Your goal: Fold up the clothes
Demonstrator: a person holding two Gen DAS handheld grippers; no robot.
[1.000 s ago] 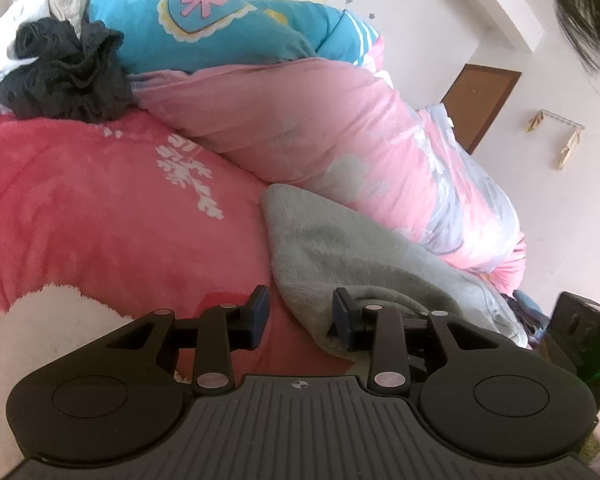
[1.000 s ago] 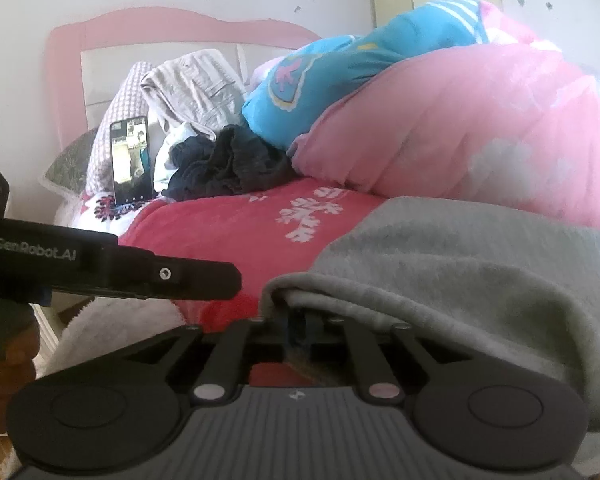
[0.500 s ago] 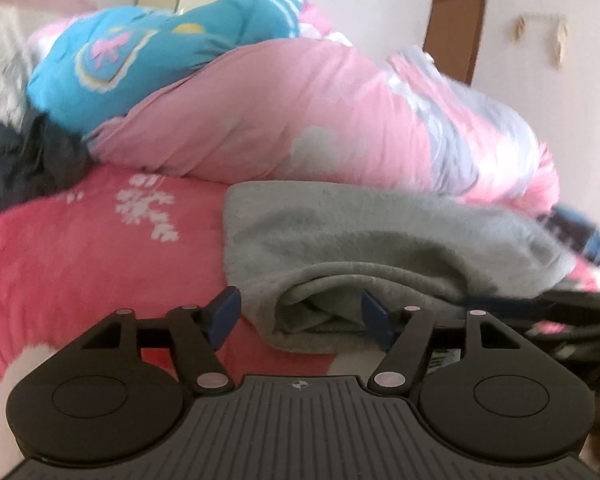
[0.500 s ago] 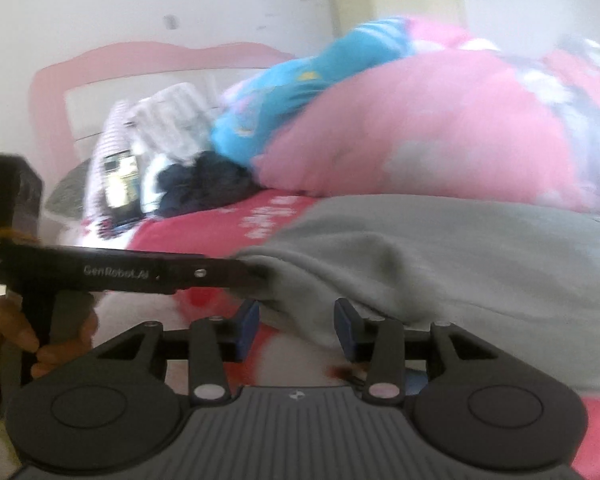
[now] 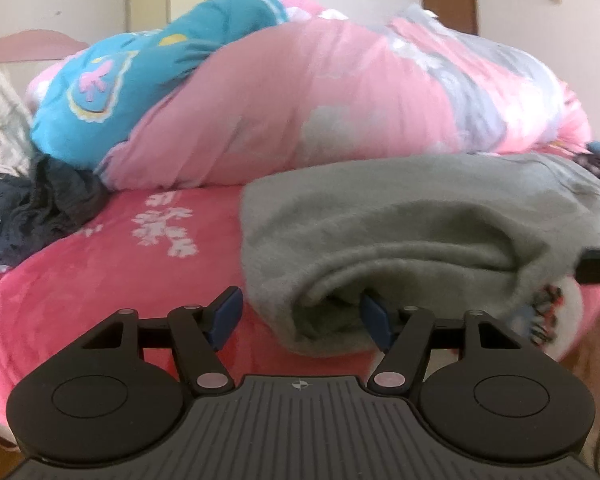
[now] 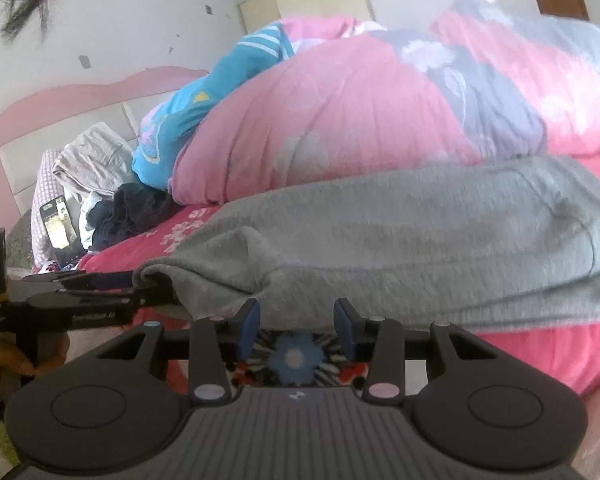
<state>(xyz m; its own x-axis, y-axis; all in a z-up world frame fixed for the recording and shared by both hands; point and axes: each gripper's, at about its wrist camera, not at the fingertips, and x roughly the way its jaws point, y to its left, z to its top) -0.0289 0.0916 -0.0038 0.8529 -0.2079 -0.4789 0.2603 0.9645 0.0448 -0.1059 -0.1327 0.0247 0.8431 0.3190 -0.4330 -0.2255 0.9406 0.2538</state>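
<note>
At three o'clock in the left wrist view, the frame edge cuts off the folded grey fleece garment [image 5: 420,220], and a fold of it hides the tip of the left gripper's [image 5: 300,320] right finger. At nine o'clock in the right wrist view, we see the small upright black phone [image 6: 59,226], its screen too small to read. The heaped pink quilt [image 6: 360,120] blurs toward one o'clock and runs past the edge.

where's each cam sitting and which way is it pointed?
Left wrist: on the left gripper, low at the bed edge, facing the grey garment end; own open fingers show.
Right wrist: on the right gripper, facing the garment's long side toward the pink headboard; open fingers, left gripper and hand show.
Shared: garment, pink duvet, dark clothes pile.
</note>
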